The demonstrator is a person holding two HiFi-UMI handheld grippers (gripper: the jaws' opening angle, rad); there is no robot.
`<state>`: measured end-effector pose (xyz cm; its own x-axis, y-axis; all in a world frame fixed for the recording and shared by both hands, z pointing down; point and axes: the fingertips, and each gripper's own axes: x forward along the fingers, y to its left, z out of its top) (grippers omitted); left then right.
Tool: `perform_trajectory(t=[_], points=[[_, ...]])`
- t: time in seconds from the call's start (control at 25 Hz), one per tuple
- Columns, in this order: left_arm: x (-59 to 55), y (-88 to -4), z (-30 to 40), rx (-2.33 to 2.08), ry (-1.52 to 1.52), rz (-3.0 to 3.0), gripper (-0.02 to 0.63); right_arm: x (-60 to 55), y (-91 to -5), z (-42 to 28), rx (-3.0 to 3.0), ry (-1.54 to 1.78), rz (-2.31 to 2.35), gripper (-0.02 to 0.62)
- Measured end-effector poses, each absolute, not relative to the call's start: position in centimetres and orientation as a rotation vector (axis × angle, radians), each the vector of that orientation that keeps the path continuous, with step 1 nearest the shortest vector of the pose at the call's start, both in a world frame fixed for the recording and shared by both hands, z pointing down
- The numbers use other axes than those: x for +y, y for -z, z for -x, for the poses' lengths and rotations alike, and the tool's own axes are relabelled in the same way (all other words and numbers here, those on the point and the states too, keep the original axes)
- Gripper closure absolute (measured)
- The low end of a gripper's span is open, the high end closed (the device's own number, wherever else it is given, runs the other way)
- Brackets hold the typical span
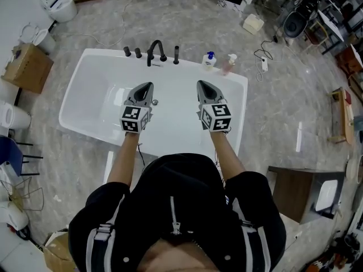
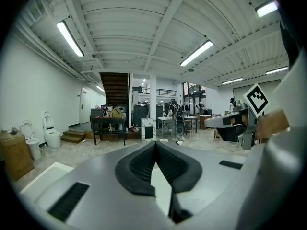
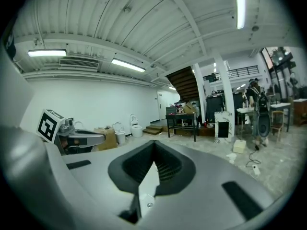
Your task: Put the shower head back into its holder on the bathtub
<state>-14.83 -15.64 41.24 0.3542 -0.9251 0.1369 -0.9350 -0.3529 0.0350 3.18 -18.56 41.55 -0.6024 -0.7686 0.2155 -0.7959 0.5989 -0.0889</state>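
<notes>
Two hand-held grippers, one in each of my hands, hang side by side over the white bathtub (image 1: 85, 103). My left hand-held gripper (image 1: 147, 86) is clenched, its dark pads meeting at the tips with nothing between them. My right hand-held gripper (image 1: 202, 84) is clenched and empty in the same way. Both point toward the tub's far rim, where black fittings stand in a row: two short knobs (image 1: 127, 51), an arched spout (image 1: 156, 51), and just right of it what looks like the shower head (image 1: 176, 54), a slim black piece standing upright on the rim, too small to make out further. A blue-capped pump bottle (image 1: 209, 60) and a pinkish spray bottle (image 1: 229, 64) stand further right on that rim.
</notes>
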Motion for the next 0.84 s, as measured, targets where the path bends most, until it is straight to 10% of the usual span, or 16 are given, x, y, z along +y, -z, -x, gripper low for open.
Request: perform_trajectory(t=[0.84], points=[[-14.4, -43.5, 16.0, -1.672, -0.157, -2.473, 0.583, -17.4, -42.5, -1.0, -2.649, -0.280, -1.284, 0.588]])
